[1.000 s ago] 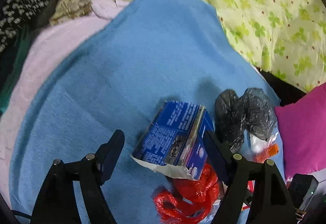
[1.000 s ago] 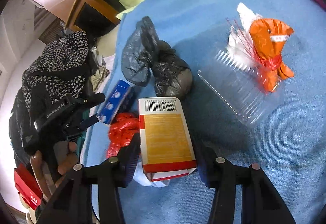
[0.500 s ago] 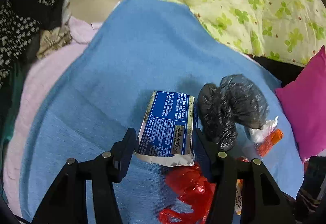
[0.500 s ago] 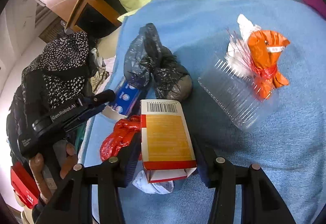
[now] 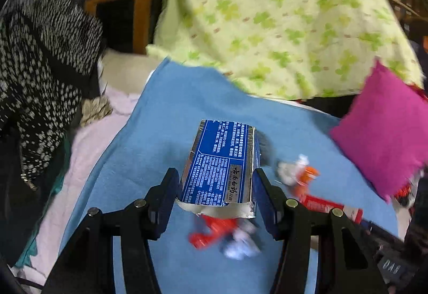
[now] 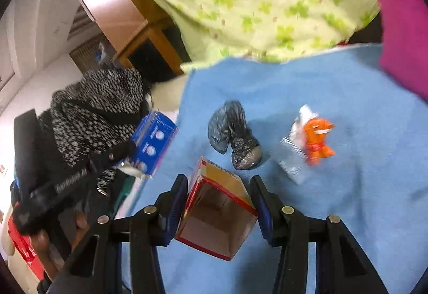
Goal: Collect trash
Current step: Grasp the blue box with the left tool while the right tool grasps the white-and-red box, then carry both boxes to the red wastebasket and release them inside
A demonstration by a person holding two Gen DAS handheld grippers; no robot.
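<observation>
My left gripper (image 5: 215, 184) is shut on a blue carton (image 5: 222, 165) with white print and holds it lifted above the blue blanket (image 5: 160, 133). The carton also shows in the right wrist view (image 6: 153, 142). My right gripper (image 6: 218, 196) is shut on an open red-and-tan box (image 6: 218, 216), raised and tilted with its open end toward the camera. On the blanket lie a black plastic bag (image 6: 234, 142), an orange wrapper on a clear plastic tray (image 6: 310, 145) and a crumpled red bag (image 5: 214, 231).
A green floral quilt (image 5: 281, 21) is heaped at the back. A magenta pillow (image 5: 385, 141) lies at the right. A black-and-white speckled garment (image 5: 40, 79) and pink cloth (image 5: 88, 144) lie at the left. A wooden cabinet (image 6: 112, 7) stands behind.
Both grippers have lifted their boxes off the blanket. The left closed on the blue carton and raised it. The right box tipped, its open end now facing the camera.
</observation>
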